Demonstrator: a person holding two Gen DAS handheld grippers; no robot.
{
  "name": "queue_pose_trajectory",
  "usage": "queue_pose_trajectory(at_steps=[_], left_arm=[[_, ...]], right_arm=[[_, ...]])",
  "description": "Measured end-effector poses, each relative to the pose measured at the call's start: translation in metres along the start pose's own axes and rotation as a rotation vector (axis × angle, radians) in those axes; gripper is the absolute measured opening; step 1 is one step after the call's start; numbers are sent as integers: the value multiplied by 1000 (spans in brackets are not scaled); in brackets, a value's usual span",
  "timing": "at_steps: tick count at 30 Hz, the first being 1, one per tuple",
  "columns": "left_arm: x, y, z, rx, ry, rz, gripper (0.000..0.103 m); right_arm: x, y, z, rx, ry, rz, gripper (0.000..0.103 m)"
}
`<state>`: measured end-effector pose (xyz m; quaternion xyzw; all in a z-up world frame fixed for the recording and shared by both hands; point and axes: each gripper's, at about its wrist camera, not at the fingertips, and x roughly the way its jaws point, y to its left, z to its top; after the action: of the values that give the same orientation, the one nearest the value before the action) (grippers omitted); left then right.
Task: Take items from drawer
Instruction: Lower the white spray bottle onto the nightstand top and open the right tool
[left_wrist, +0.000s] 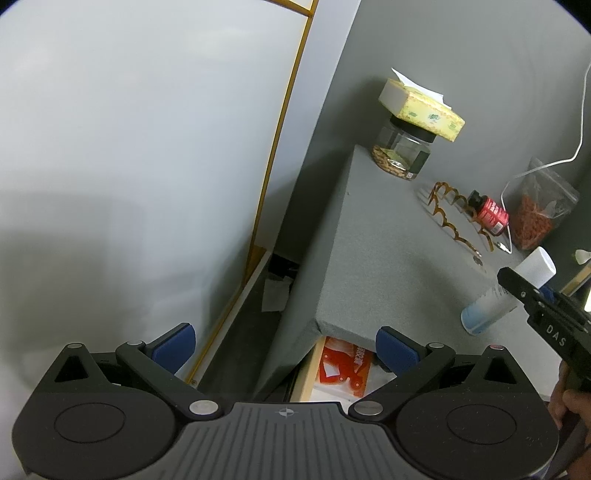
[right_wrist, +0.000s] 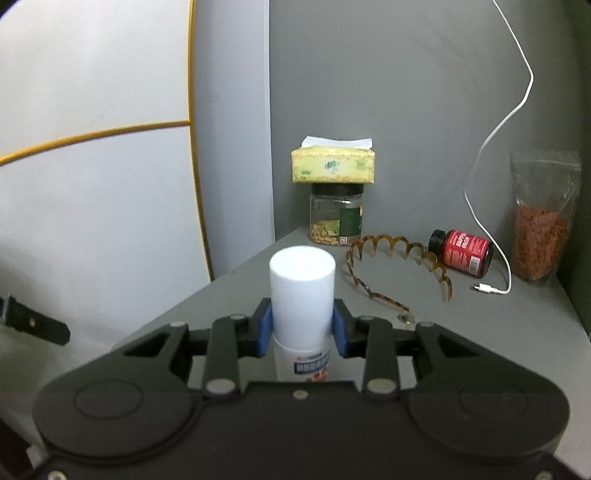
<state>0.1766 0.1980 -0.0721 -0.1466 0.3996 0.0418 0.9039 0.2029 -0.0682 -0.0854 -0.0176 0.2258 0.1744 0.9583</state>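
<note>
The right gripper (right_wrist: 302, 326) is clamped on a white-capped bottle (right_wrist: 302, 284), its blue pads (right_wrist: 264, 326) pressing on either side just below the cap, and carries it over the grey cabinet top (right_wrist: 480, 332). The left gripper (left_wrist: 284, 349) hangs with its jaws wide apart and nothing between them, above the open drawer (left_wrist: 306, 373), where a red-and-white packet (left_wrist: 345, 365) lies. The bottle looks like smooth, rigid plastic, likely light and somewhat slippery; a hold on the straight body near the cap, as now, seems sound, though its tall shape could tip when it is set down. Beyond it on the top lie a brown comb headband (right_wrist: 399, 266), a red-labelled bottle (right_wrist: 461, 253) on its side, a white cable (right_wrist: 491, 155), a jar (right_wrist: 336, 218) bearing a tissue pack (right_wrist: 334, 164), and a bag of red pieces (right_wrist: 541, 225).
</note>
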Motion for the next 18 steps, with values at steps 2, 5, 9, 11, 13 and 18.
queue_pose_trajectory(at_steps=[2,5,9,11,13,18], left_arm=[[0,0,0,2,0,-1,103],[-1,1,0,-1,-1,-1,103],[-1,2,0,-9,-3,-1,103],[-1,1,0,-7,-5,-4,103],[-1,0,0,-2,-2,-3,103],[0,-1,0,1,-2,-1,103]], right_arm=[[-1,0,0,-2,2,3,33],[-4,1,-2,-5,6,4,33],[-8,5,-5,-17,13,11,33],[-7,7,-7,-34,29,16,33],[-5,8,-7,-44,35,15,33],[6,7,6,-7,51,28,33]])
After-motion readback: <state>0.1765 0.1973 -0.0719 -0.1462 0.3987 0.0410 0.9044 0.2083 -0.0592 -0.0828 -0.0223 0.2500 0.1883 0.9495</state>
